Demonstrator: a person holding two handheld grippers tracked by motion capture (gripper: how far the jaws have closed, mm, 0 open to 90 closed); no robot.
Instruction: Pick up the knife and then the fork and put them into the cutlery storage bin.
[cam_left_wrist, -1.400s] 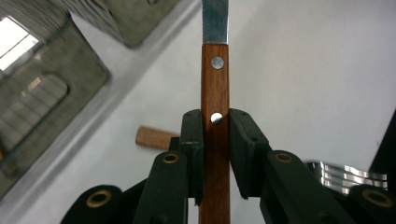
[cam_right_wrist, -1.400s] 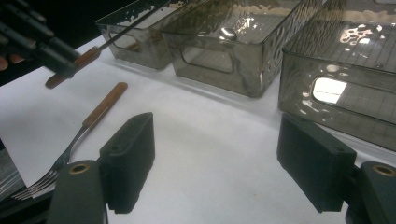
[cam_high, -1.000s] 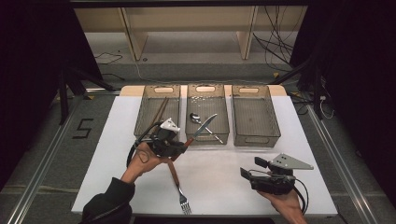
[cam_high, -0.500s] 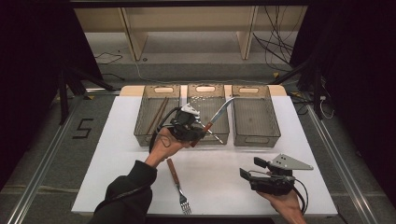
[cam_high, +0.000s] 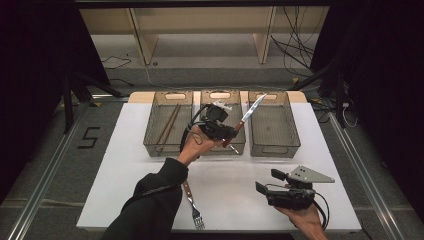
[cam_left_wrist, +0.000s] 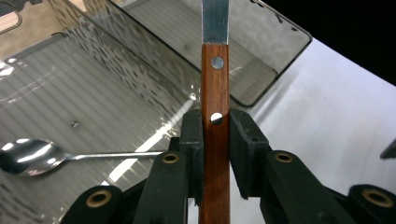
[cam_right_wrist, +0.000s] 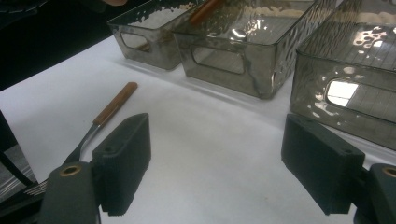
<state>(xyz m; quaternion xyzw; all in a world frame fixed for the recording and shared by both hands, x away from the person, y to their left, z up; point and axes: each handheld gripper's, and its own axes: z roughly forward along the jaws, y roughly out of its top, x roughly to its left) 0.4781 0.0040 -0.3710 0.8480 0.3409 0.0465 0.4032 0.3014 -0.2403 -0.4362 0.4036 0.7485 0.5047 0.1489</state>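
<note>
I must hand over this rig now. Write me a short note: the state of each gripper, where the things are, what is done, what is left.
Left gripper: shut on the knife by its wooden handle, held above the middle bin, blade toward the right bin.
Right gripper: open, holds nothing, low over the table.
Done: chopsticks in the left bin, spoon in the middle bin.
Left: put the knife in a bin, probably the right one; then the fork, lying on the table.

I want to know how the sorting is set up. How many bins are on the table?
3, side by side along the table's far edge: the left bin, the middle bin and the right bin. None seems hidden.
</note>
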